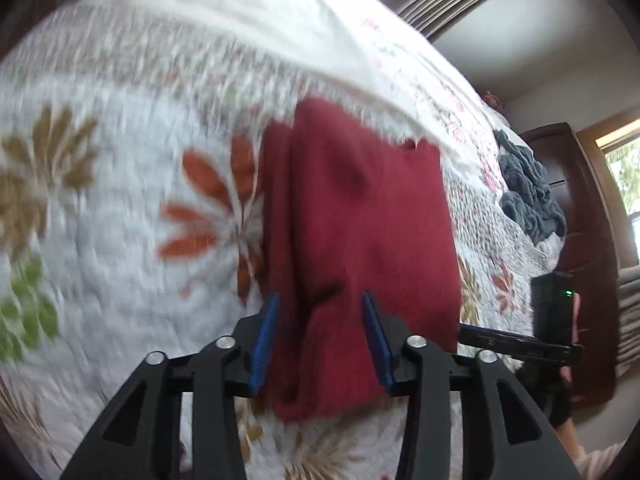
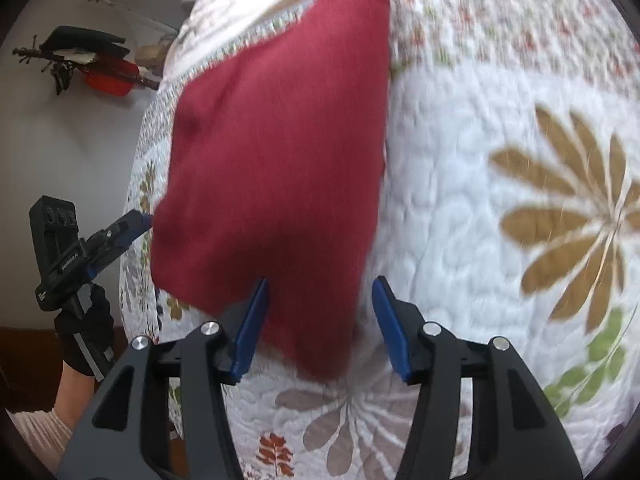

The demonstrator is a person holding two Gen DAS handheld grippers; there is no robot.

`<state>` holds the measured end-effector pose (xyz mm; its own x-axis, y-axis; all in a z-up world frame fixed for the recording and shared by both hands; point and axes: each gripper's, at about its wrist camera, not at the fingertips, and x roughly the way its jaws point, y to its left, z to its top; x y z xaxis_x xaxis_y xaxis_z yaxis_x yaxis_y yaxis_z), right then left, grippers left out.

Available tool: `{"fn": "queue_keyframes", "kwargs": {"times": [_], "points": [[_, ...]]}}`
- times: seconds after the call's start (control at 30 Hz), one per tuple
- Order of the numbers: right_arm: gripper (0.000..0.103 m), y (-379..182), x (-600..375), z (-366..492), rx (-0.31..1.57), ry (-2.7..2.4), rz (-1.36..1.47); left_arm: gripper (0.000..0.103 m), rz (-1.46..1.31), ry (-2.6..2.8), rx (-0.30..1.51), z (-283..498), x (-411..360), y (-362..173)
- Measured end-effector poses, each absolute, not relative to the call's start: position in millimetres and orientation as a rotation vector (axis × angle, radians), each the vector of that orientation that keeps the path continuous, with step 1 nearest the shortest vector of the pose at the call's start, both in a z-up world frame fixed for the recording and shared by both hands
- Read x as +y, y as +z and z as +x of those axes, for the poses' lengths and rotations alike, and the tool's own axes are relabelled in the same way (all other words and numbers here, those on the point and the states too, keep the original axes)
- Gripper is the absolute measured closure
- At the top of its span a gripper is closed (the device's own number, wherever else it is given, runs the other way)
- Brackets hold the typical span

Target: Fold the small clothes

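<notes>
Red knit garment [image 1: 360,248] lies folded on the floral quilt [image 1: 120,184], seen from the left wrist camera. Left gripper [image 1: 320,336] jaws stand wide apart, blue pads either side of the garment's near edge, nothing pinched between them. Grey crumpled cloth [image 1: 528,192] sits near the quilt's far right edge, well apart from the garment. Part of the other gripper [image 1: 520,344] shows at the garment's right side. Frame blurred.

Right wrist camera: same garment [image 2: 272,168] runs from the quilt's [image 2: 460,208] left edge toward its middle. Right gripper [image 2: 320,312] jaws also spread wide, straddling the garment's near corner, gripping nothing. Left gripper [image 2: 132,224], held in a gloved hand [image 2: 86,332], touches the garment's left edge; cannot tell its opening here.
</notes>
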<state>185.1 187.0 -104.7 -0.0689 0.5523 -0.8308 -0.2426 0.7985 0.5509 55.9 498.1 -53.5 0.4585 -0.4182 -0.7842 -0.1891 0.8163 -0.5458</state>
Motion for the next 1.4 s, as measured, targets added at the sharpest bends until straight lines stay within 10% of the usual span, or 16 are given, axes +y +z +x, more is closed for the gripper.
{"fn": "queue_keyframes", "kwargs": {"times": [0.23,0.37,0.7,0.83,0.97,1.4], "points": [[0.049,-107,198,210,1.458,0.648,0.277,0.061,-0.61,-0.109,1.071,132,504,-66],[0.049,-112,201,211,1.454,0.629,0.27,0.093,-0.628,-0.134,1.077,158,501,-76],[0.048,-117,205,206,1.456,0.634,0.27,0.093,-0.659,-0.108,1.101,166,515,-98],[0.048,-114,205,207,1.455,0.636,0.267,0.082,-0.653,-0.129,1.089,160,514,-81],[0.039,-108,197,208,1.441,0.653,0.317,0.041,-0.666,-0.161,1.1,145,518,-70],[0.031,-128,193,227,1.456,0.703,0.415,0.037,-0.813,-0.372,1.243,143,508,-132]]}}
